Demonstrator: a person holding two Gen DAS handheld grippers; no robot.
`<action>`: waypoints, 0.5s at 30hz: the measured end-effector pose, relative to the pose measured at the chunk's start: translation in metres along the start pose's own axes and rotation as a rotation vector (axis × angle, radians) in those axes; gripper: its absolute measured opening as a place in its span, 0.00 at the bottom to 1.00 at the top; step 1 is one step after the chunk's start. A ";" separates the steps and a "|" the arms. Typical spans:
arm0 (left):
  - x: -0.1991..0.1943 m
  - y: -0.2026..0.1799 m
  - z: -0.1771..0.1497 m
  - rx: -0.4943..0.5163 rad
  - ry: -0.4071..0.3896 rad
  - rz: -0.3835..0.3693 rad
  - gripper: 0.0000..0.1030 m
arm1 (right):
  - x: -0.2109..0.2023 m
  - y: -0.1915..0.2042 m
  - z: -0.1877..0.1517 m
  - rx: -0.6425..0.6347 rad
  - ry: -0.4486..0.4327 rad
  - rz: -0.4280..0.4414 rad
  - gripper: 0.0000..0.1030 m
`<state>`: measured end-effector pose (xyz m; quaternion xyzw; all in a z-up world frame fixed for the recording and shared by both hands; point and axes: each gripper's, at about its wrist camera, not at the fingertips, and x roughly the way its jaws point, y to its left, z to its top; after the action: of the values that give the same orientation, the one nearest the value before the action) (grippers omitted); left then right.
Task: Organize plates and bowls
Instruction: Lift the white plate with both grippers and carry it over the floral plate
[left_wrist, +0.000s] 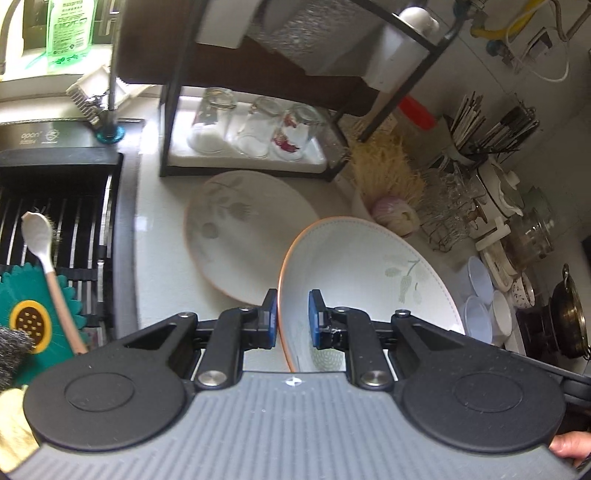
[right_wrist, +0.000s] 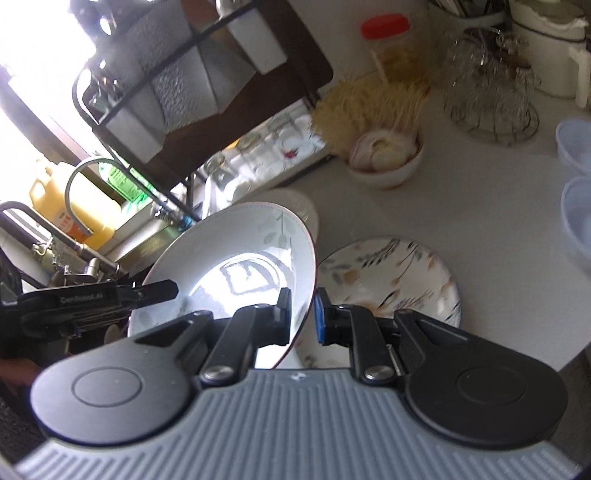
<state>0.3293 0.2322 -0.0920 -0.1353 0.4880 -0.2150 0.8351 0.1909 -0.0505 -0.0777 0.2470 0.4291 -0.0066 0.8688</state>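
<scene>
A deep white plate with an orange rim and a leaf print hangs tilted above the counter, held by both grippers. My left gripper is shut on its left rim. My right gripper is shut on the opposite rim of the same plate. In the right wrist view, the left gripper's fingers show at the plate's far edge. A second white leaf-print plate lies flat on the counter behind it. A flower-patterned plate lies on the counter under the right gripper.
A sink with a black drain rack and a spoon is at the left. A black shelf with upturned glasses stands behind the plates. A small bowl of garlic, a wire glass holder and clear plastic tubs crowd the right.
</scene>
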 end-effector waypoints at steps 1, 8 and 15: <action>0.004 -0.007 -0.002 -0.007 -0.003 0.003 0.18 | -0.001 -0.008 0.003 0.000 0.004 0.006 0.15; 0.033 -0.044 -0.018 -0.079 -0.009 0.008 0.18 | -0.004 -0.060 0.023 -0.018 0.055 0.052 0.15; 0.060 -0.068 -0.038 -0.100 0.019 0.058 0.19 | 0.008 -0.091 0.028 -0.057 0.108 0.036 0.15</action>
<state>0.3066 0.1432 -0.1259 -0.1605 0.5099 -0.1672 0.8284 0.1959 -0.1409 -0.1080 0.2298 0.4710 0.0346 0.8510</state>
